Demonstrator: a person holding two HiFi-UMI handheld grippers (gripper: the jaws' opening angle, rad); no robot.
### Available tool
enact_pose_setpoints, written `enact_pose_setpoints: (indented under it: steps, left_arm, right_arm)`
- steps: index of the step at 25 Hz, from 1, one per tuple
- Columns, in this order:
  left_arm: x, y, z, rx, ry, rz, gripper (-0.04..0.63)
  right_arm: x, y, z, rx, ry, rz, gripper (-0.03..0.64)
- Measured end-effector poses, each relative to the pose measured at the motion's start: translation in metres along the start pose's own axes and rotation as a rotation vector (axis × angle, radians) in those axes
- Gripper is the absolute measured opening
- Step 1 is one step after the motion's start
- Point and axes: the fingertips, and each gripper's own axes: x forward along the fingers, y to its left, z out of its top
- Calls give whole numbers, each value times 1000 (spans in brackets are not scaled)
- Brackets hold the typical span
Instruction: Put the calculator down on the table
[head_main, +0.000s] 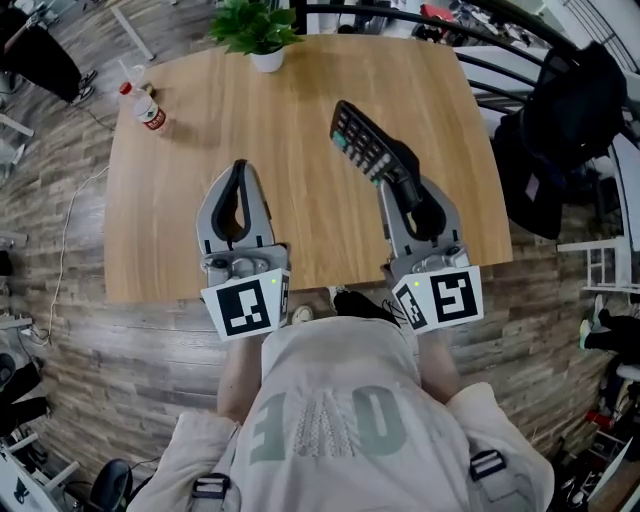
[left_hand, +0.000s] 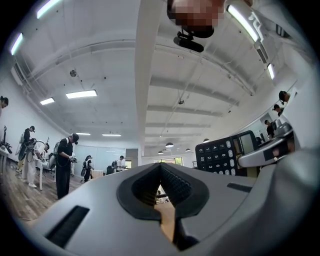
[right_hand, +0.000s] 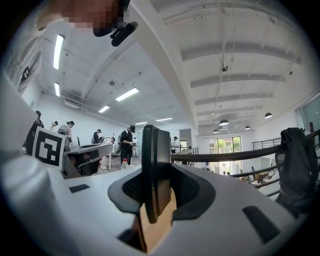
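A black calculator (head_main: 362, 142) is held above the wooden table (head_main: 180, 230), tilted on edge with its keys facing left. My right gripper (head_main: 408, 182) is shut on its near end. The right gripper view shows the calculator (right_hand: 152, 165) edge-on, clamped between the pads of the right gripper (right_hand: 155, 180). My left gripper (head_main: 240, 168) hovers over the table to the left, shut, with nothing between its fingers. In the left gripper view the calculator (left_hand: 227, 155) shows at the right, beyond the shut left gripper (left_hand: 161, 167).
A potted plant (head_main: 257, 30) stands at the table's far edge, and a plastic bottle (head_main: 146, 107) lies near its far left corner. A dark jacket (head_main: 568, 125) hangs on a railing at the right. Several people stand in the room behind.
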Motion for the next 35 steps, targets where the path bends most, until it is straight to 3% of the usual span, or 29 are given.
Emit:
enact_pose_setpoints:
  steps: [12, 26, 30, 35]
  left_arm:
    - [43, -34, 1, 59, 31, 52, 9]
    - [71, 5, -16, 51, 41, 29, 9]
    - [76, 7, -21, 65, 41, 22, 9]
    - [79, 10, -31, 54, 73, 29, 9]
  right_arm:
    - [31, -65, -7, 53, -5, 83, 112]
    - [58, -55, -30, 52, 100, 83, 112]
    - [68, -53, -34, 11, 140, 145, 112]
    - [86, -52, -39, -83, 238, 289, 112]
